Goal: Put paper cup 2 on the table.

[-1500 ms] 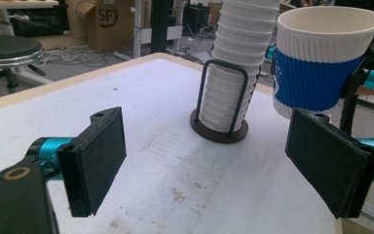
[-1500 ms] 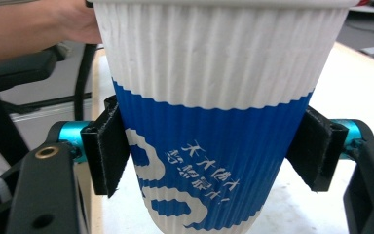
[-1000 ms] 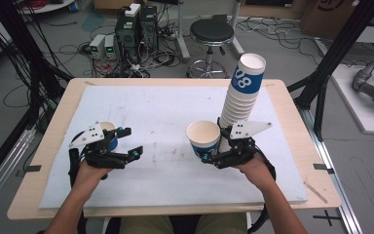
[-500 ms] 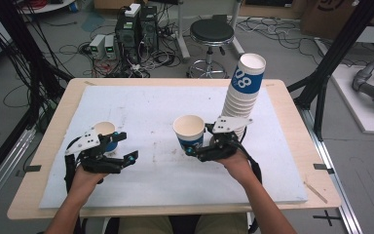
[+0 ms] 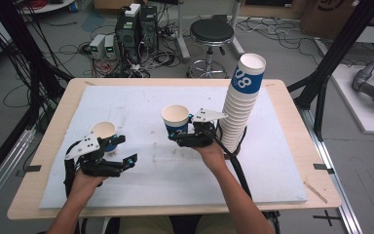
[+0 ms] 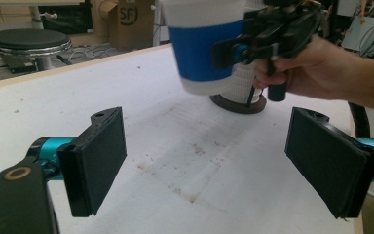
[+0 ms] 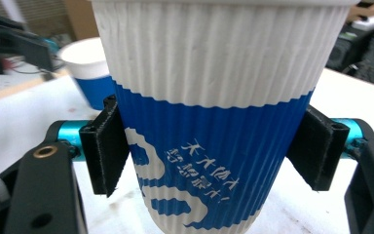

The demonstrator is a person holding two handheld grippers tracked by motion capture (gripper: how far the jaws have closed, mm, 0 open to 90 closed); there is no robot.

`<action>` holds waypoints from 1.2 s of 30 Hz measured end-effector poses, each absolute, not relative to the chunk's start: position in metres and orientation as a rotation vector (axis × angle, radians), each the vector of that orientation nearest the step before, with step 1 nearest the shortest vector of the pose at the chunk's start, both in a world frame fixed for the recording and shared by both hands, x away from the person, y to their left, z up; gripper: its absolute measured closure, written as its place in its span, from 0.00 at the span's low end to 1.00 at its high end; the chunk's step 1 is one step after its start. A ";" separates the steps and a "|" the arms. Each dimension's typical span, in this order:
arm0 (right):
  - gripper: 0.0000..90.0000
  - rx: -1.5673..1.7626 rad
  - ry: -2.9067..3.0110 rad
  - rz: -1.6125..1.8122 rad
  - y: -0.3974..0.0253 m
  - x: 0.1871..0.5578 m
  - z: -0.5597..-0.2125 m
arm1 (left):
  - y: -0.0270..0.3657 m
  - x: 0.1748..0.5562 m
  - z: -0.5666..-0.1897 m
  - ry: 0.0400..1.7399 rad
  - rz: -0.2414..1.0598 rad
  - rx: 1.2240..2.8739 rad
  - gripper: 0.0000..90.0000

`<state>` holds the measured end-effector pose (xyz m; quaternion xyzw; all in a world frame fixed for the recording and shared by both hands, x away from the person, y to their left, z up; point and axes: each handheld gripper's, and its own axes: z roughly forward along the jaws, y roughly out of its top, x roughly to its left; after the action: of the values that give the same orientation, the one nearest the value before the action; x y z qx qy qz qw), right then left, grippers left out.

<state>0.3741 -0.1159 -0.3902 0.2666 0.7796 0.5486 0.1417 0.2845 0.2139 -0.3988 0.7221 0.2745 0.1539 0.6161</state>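
Here the paper cup [image 5: 176, 122] sits clamped between the jaws of the right claw [image 5: 187, 134], lifted over the middle of the desk [image 5: 272, 165], just beside the tall cup stack [image 5: 241, 107] toward the far right edge. The left claw [image 5: 119, 158] hangs spread and empty near the left edge, beside a second cup [image 5: 103, 134]. Squeezing harder could crumple the thin ribbed wall; a careless swing might topple the stack.

Held cup [image 5: 176, 121] sits between lone cup [image 5: 104, 134] and stack [image 5: 241, 105].
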 end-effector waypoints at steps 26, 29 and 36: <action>0.27 0.935 2.281 1.348 -0.089 0.395 -0.445 | 0.216 0.286 -0.404 0.650 0.338 1.665 0.17; 0.27 0.927 2.286 1.342 -0.089 0.395 -0.445 | 0.217 0.286 -0.404 0.654 0.339 1.668 0.17; 0.26 0.925 2.346 1.298 -0.095 0.393 -0.441 | 0.216 0.286 -0.405 0.655 0.333 1.673 0.17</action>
<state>0.3934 -0.0947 -0.4413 0.3222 0.8176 0.4523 0.1522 0.2858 0.2164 -0.4051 0.7248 0.2839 0.1444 0.6109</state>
